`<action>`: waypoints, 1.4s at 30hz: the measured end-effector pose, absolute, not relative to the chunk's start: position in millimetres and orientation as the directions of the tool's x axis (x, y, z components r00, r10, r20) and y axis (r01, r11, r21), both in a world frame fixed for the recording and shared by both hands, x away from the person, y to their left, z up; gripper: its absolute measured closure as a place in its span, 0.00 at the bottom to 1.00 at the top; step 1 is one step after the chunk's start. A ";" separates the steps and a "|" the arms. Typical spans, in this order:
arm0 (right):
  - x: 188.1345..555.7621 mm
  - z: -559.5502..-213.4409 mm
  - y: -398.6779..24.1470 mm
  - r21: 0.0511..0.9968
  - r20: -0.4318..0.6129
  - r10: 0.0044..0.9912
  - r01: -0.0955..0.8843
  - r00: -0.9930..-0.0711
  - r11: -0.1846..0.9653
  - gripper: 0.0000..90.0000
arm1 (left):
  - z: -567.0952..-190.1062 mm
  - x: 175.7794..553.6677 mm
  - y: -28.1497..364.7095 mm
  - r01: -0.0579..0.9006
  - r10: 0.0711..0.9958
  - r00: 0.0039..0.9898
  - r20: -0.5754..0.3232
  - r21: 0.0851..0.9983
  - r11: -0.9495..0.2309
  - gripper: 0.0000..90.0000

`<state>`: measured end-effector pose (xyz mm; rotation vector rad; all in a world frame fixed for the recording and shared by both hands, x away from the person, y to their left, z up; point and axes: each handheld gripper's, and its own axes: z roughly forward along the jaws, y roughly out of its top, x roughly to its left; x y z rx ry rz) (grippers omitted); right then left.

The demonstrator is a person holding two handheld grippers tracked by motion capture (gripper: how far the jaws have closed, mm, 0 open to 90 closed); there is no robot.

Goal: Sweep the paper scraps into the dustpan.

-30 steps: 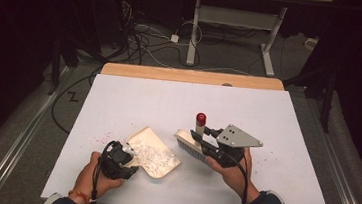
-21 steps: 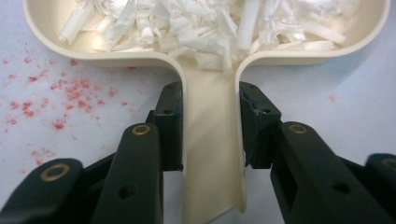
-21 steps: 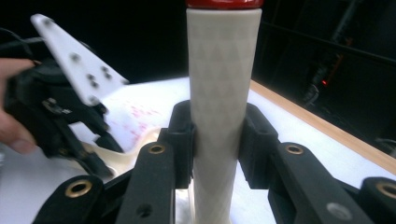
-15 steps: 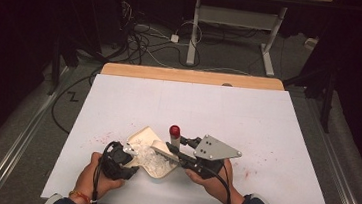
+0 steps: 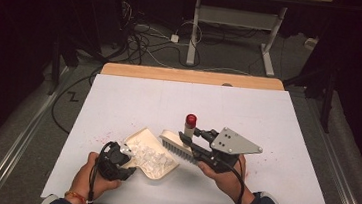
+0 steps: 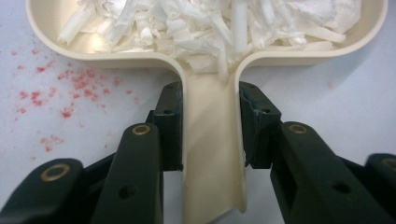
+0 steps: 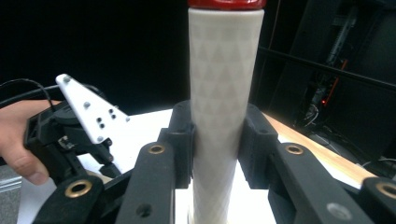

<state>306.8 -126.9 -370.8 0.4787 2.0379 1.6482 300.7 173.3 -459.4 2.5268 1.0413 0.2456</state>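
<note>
Your left gripper [image 6: 212,140] is clamped on the dustpan handle [image 6: 212,154], one pad on each side wall, both pads touching. From the jaws the dustpan [image 5: 150,154] opens out toward 12 o'clock in the left gripper view; its tray holds a pile of white paper shreds [image 6: 210,23], some spilling down into the neck of the handle. Red specks [image 6: 70,88] sit on the white table cover [image 5: 133,102] at 10 o'clock from the jaws, just beside the pan's rim.

Your right gripper [image 7: 217,144] is pinching the brush handle [image 7: 224,93], a white post with a red cap [image 5: 191,119]; pads pressed on both sides. In the high view the brush head [image 5: 177,144] is at 9 o'clock from that gripper, bristles down, tilted, right at the dustpan's 2 o'clock edge. Can't tell if the bristles touch the rim.

On the table, the dustpan lies at 6 o'clock near the front edge, with the left hand [image 5: 89,176] at its 7 o'clock. The right hand [image 5: 222,174] is at 4 o'clock from the pan.
</note>
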 end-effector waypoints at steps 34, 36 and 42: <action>303.3 -386.3 -144.7 0.951 -0.159 0.548 0.021 -0.821 0.308 0.79 | -461.9 292.9 167.7 0.621 0.680 0.733 0.010 0.396 -0.676 0.70; 307.2 -381.2 -143.9 0.955 -0.159 0.550 0.013 -0.820 0.296 0.79 | -461.9 293.8 167.7 0.621 0.679 0.734 0.007 0.398 -0.675 0.70; 334.4 -365.8 -152.9 0.966 -0.169 0.625 -0.004 -0.762 0.257 0.79 | -462.4 293.6 167.0 0.622 0.682 0.732 0.009 0.401 -0.673 0.70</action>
